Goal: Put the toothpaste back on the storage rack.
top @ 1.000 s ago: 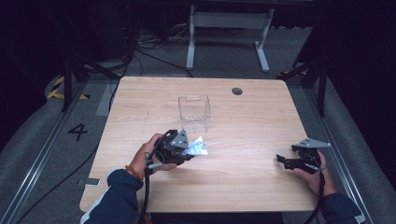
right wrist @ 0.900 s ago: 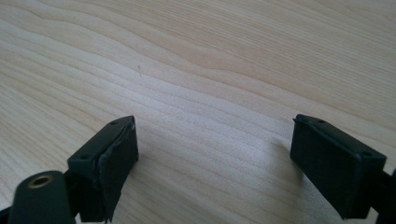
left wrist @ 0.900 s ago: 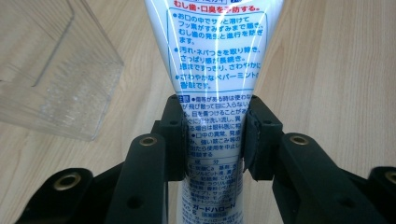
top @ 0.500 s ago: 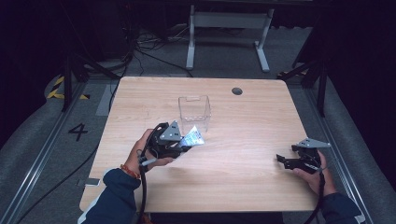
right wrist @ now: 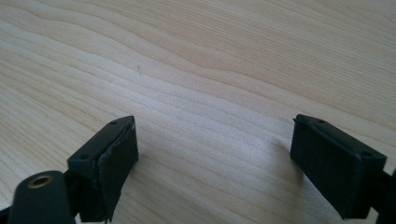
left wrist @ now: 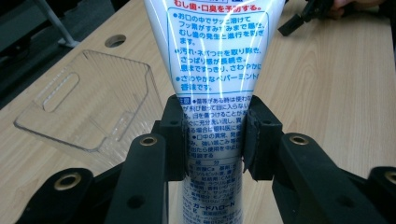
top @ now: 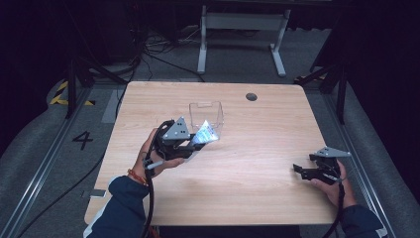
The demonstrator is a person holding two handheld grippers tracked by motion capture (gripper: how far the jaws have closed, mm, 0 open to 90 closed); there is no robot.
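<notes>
Toothpaste is what the left gripper [left wrist: 212, 140] has hold of. It is a white tube [left wrist: 215, 60] with blue Japanese writing on it. The two black jaws squeeze it from both sides near its narrow part, so the jaws are closed tight on it. In the high view the left gripper [top: 194, 141] holds the tube [top: 205, 135] up off the wooden table [top: 257, 168], right beside the front of a clear plastic box [top: 205, 111]. The tube's wide flat end points toward the box.

Nobody has said what the job is. My guess is that the tube is meant to go into the clear plastic box [left wrist: 88, 102]. The box looks empty, and it sits open on the table, just ahead and to the side of the tube in the left gripper view.

For the next move, I think the left hand [top: 151, 158] needs to carry the tube over the box's rim, lower it inside, and then let the jaws open. The box is light and see-through, so a bump could push it away.

The right gripper [right wrist: 215, 154] is wide open and holds nothing. It rests low near the right edge of the table [right wrist: 196, 60], well apart from the box, in the right hand [top: 337, 186].
</notes>
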